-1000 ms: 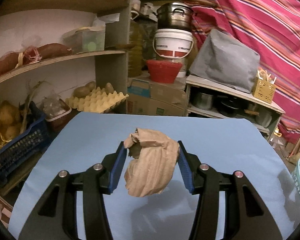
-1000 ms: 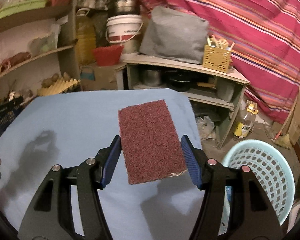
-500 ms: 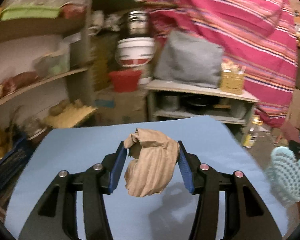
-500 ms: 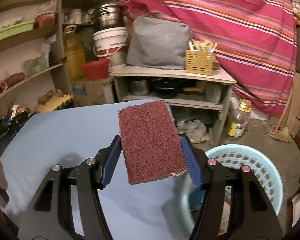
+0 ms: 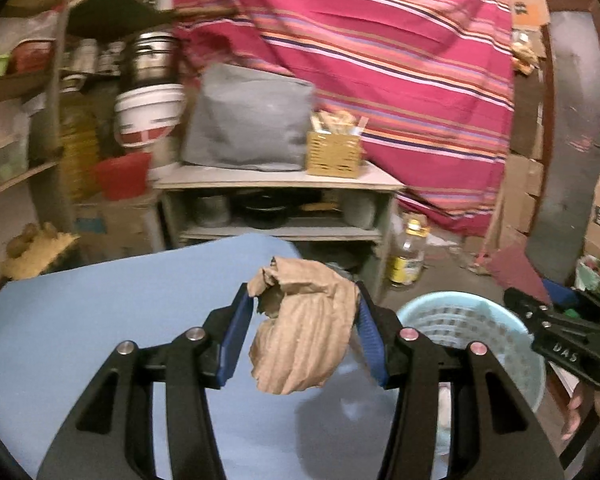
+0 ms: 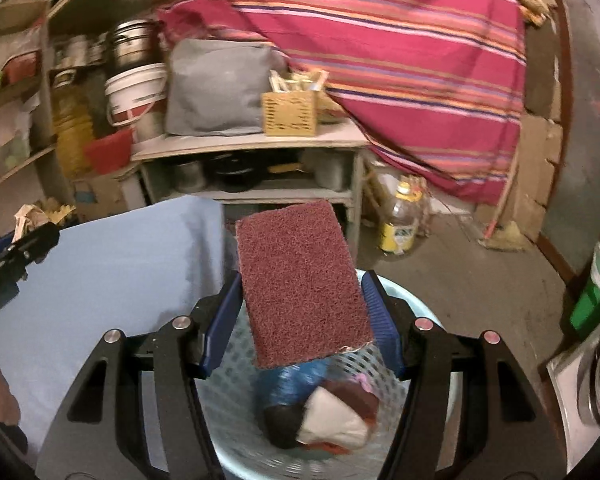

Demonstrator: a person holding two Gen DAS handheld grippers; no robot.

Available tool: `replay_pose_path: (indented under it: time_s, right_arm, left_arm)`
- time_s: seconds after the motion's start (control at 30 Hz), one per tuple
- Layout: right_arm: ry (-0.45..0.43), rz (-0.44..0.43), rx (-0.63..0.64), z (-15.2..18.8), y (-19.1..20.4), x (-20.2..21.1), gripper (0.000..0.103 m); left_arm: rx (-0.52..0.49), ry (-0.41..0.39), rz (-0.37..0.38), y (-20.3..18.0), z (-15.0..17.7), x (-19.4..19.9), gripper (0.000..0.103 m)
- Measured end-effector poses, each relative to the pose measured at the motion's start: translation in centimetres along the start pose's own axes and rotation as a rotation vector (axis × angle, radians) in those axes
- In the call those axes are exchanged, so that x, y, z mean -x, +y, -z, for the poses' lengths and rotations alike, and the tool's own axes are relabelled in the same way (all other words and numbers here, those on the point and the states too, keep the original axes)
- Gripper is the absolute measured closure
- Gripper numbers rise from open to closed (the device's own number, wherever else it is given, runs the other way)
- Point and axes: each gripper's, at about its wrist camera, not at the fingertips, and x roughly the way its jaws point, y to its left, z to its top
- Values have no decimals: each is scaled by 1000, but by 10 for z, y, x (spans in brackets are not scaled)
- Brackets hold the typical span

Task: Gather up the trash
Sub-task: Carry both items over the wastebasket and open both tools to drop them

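a: what's being held by the left claw point(image 5: 300, 332)?
b: crumpled brown paper point(image 5: 304, 328), pinched over the blue counter point(image 5: 80, 320) edge.
a: and the right claw point(image 6: 300, 316)?
b: a maroon scouring pad point(image 6: 300, 284) is clamped, right above the pale basket point(image 6: 236, 432) with trash already inside.

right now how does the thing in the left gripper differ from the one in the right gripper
The crumpled brown paper is wrinkled and shapeless; the maroon scouring pad is a flat, neat rectangle. The paper hangs over the blue table edge; the pad is above the light blue basket. Each is clamped in a gripper.
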Motion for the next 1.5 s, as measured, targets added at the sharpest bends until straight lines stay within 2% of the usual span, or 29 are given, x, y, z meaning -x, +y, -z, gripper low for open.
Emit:
replay_pose_path:
  time_s: [0.13, 0.3, 0.47, 0.63, 0.7, 0.73, 0.87, 0.9, 0.97, 1.23, 1.27, 1.33, 1.43, 1.5]
  right_arm:
    - [18, 20, -68, 8, -37, -2, 42]
    - [29, 30, -107, 16, -58, 0, 42]
    - [47, 32, -116, 20, -63, -4, 42]
    - [54, 31, -143, 21, -73, -8, 42]
    - [54, 29, -152, 21, -75, -8, 42]
    - [54, 29, -153, 21, -74, -8, 42]
    - [69, 28, -140, 22, -72, -12, 42]
    - [74, 28, -136, 23, -71, -14, 42]
    - [84, 28, -129, 24, -67, -18, 42]
    - [119, 0, -95, 25, -42, -39, 41]
    - [113, -4, -89, 25, -38, -41, 29]
    - [106, 3, -82, 25, -30, -45, 15]
    - [117, 3, -74, 26, -28, -45, 15]
    - [103, 6, -72, 26, -28, -40, 9]
  left_arm:
    - [-23, 37, 57, -43, 5, -20, 52]
    - [-62, 68, 87, -85, 11, -41, 52]
    - [-37, 100, 128, -104, 7, -60, 51]
    - [-35, 114, 131, -112, 0, -68, 49]
    - [-31, 112, 126, -113, -2, -67, 30]
    - [-27, 109, 127, -112, -3, -66, 28]
    - [-30, 109, 123, -109, -7, -64, 25]
    - [-23, 107, 118, -106, -9, -62, 20]
    - [-4, 94, 104, -96, -10, -56, 14]
    - [-25, 58, 32, -67, -8, -33, 12]
    - [-25, 55, 24, -65, -8, -31, 12]
    - [-19, 46, 1, -54, -7, -25, 11]
    - [0, 44, -16, -41, -6, -15, 10]
    - [8, 36, -28, -30, -4, -6, 9]
